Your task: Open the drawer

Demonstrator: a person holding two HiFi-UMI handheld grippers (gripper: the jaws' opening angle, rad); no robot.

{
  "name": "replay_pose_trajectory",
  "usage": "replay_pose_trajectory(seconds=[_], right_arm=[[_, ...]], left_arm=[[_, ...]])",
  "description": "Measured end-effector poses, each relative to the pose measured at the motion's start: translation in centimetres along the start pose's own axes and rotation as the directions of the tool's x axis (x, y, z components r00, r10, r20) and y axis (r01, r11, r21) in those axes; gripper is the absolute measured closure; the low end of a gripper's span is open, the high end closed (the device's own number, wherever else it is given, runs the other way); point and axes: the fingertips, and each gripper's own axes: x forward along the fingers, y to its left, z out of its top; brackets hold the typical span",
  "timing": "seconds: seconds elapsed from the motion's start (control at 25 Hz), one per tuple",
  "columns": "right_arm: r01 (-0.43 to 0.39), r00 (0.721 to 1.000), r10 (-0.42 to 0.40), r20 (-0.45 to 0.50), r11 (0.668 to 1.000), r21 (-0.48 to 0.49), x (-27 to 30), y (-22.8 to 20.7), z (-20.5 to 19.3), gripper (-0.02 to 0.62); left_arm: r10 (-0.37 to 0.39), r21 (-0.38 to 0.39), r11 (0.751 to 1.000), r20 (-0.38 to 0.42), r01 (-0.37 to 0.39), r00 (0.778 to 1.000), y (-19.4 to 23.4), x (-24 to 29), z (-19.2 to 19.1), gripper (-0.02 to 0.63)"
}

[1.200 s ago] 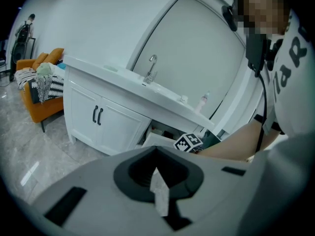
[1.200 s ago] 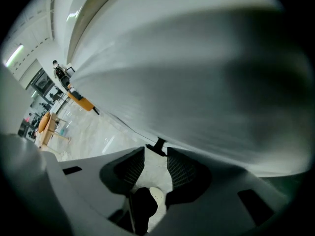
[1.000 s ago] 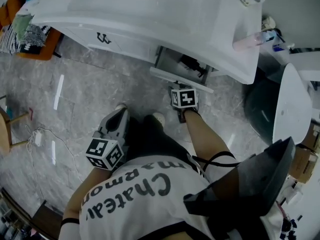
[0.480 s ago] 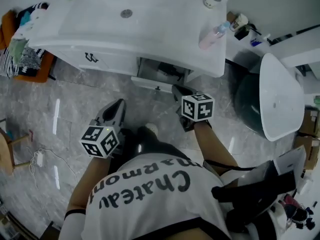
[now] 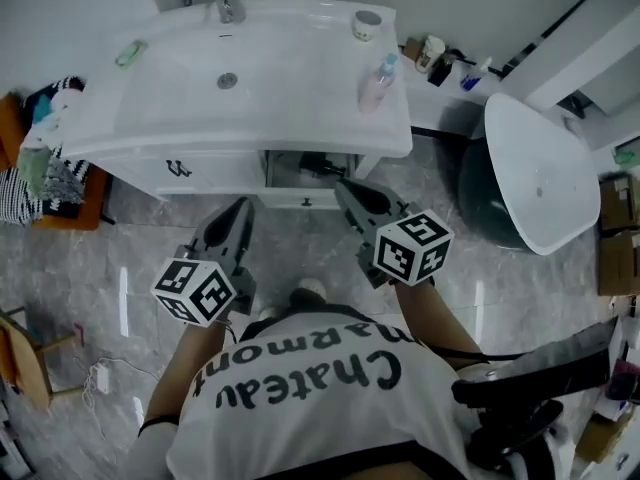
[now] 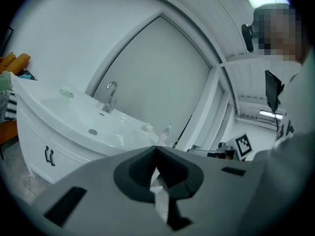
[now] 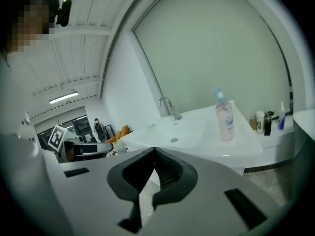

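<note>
The drawer under the white vanity stands pulled out, with dark things inside; only the head view shows it. My right gripper hovers just right of the drawer front, apart from it. Its jaws have just been closing and are shut with nothing between them. My left gripper hangs left of the drawer, below the cabinet door with the black handle. It is shut and empty too. Both gripper views look over the basin, and the drawer is hidden from them.
A pink pump bottle, a cup and a tap stand on the vanity. A white oval fixture over a dark round base is at the right. An orange chair with cloths stands left. Grey marble floor lies below.
Both grippers have risen, and the right one has come away from the drawer front. The head view has lifted and now takes in the whole vanity.
</note>
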Motion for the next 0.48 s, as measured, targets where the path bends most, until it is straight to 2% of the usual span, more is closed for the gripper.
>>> replay_pose_trajectory(seconds=[0.24,0.48], right_arm=[[0.040,0.999,-0.039,0.033,0.999,-0.020,-1.3,3.9,0.8,0.584],[0.043,0.997,-0.042,0.057,0.999,-0.029,-2.6,6.7,0.9,0.584]], left_arm=[[-0.078,0.025,0.997,-0.033,0.079,0.996,-1.2,-2.8,1.1,0.597],[-0.104,0.019,0.994,0.000,0.104,0.995,-0.9,-4.9,2.1,0.598]])
